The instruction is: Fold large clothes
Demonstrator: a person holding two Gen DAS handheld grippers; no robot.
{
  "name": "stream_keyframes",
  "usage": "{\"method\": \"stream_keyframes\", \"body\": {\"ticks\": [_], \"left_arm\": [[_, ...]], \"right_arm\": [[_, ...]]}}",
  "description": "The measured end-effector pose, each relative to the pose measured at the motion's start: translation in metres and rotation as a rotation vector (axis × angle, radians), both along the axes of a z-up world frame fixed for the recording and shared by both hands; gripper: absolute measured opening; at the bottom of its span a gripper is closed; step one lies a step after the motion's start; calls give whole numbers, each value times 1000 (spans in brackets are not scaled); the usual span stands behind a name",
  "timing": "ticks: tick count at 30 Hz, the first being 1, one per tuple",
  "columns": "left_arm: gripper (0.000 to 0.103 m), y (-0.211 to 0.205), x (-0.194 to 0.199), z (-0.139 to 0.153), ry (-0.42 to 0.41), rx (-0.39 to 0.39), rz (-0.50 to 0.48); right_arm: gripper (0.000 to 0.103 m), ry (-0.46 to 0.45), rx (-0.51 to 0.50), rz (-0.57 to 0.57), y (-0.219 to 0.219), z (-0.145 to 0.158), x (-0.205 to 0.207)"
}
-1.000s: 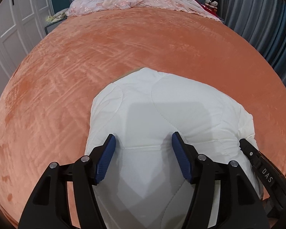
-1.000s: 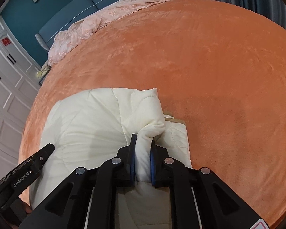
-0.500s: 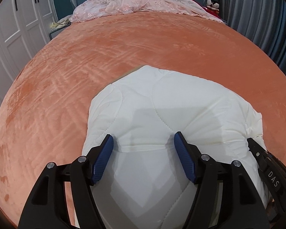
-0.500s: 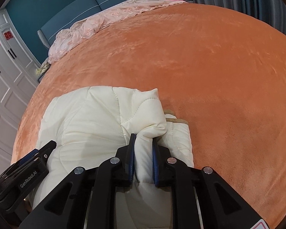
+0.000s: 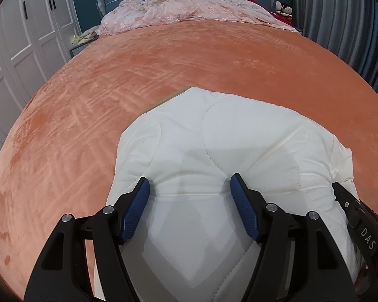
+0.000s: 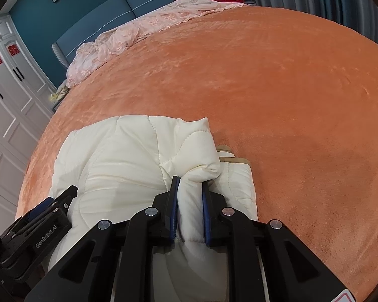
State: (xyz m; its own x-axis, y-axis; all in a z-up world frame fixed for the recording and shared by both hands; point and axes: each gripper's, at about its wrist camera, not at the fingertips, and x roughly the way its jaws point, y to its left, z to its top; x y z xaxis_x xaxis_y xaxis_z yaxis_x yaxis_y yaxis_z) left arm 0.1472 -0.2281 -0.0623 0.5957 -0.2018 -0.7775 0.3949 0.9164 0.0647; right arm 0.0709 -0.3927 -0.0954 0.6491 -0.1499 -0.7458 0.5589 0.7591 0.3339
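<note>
A cream quilted garment [image 5: 239, 138] lies folded into a thick bundle on the orange bed cover [image 5: 163, 63]. My left gripper [image 5: 190, 178] is open above its near part, blue pads wide apart with padded cloth bulging up between them. In the right wrist view the same garment [image 6: 113, 156] fills the lower left. My right gripper [image 6: 189, 181] is shut on a bunched fold at its right side, and a tan-trimmed layer shows beneath. Each gripper shows at the edge of the other's view: the right gripper [image 5: 360, 216] and the left gripper [image 6: 45, 216].
Orange bed cover [image 6: 289, 88] stretches beyond and to the right of the garment. A pink lace spread [image 5: 189, 10] lies bunched against the blue headboard, with plush toys [image 5: 283, 7] at its corner. White wardrobe doors [image 5: 17, 50] stand on the left, grey curtains [image 5: 340, 25] on the right.
Both views have tipped up a little, so more of the headboard shows. The right jaws stand slightly wider around the fold. The garment has not shifted.
</note>
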Motion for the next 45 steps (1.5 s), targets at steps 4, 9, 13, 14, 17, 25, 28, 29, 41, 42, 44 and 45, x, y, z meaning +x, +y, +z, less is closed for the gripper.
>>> {"method": "stream_keyframes", "body": {"ticks": [4, 9, 13, 14, 17, 25, 28, 29, 41, 42, 44, 45], "left_arm": [[64, 0, 1, -1, -1, 0, 1], [65, 3, 2, 1, 18, -15, -2], [76, 21, 0, 20, 111, -36, -15], [76, 28, -3, 26, 132, -51, -15], [76, 61, -24, 41, 207, -124, -28], [77, 111, -77, 38, 316, -170, -32], [77, 116, -85, 31, 335, -168, -29], [78, 116, -87, 29, 327, -159, -34], [95, 146, -71, 16, 454, -352, 67], [97, 148, -69, 18, 443, -350, 69], [98, 147, -65, 23, 410, -336, 53], [98, 146, -64, 23, 408, -334, 47]], "right_arm": [[15, -2, -8, -3, 2, -1, 0], [17, 3, 2, 5, 1, 1, 0], [24, 17, 104, 3, -14, 21, -14], [25, 11, 111, -4, -16, 30, -23], [27, 3, 101, 32, -8, 61, -64], [25, 96, 179, 158, 37, 46, -128], [24, 129, 138, 155, 47, 36, -128], [24, 134, 130, 156, 48, 33, -126], [63, 65, 84, 94, 34, 46, -148], [65, 35, 86, 78, 30, 51, -151], [72, 13, 113, 70, 23, 51, -152], [75, 21, 135, 69, 19, 46, -149]]}}
